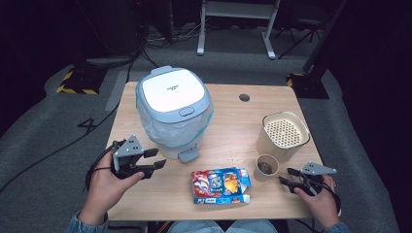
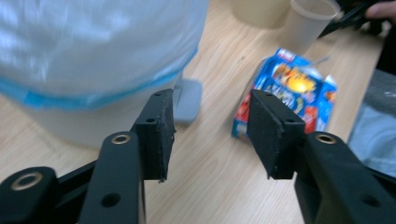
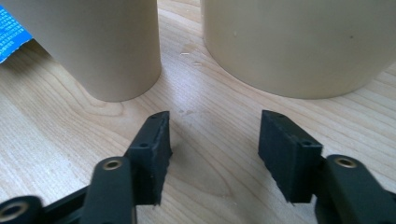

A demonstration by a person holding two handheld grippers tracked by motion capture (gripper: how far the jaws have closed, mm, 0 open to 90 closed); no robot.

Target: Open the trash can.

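A blue-and-white lidded bin (image 1: pixel 173 111) lined with a clear bag stands on the wooden table (image 1: pixel 228 126). In front of it lies a flattened blue-and-red carton (image 1: pixel 220 185). A small beige cup (image 1: pixel 266 167) sits beside a larger beige container (image 1: pixel 283 134) with a perforated insert. My left gripper (image 1: pixel 154 159) hangs open above the table's left front, near the bin (image 2: pixel 93 60), nothing between its pads; the carton (image 2: pixel 285 88) lies beyond. My right gripper (image 1: pixel 287 176) rests open at the right front, pointing at the cup (image 3: pixel 100 44) and the container (image 3: pixel 299 44), touching neither.
A grey pedal (image 1: pixel 188 155) sticks out at the bin's foot. A round cable hole (image 1: pixel 244 97) marks the table's far side. Grey carpet, cables and a white stand (image 1: pixel 236 26) lie beyond the table.
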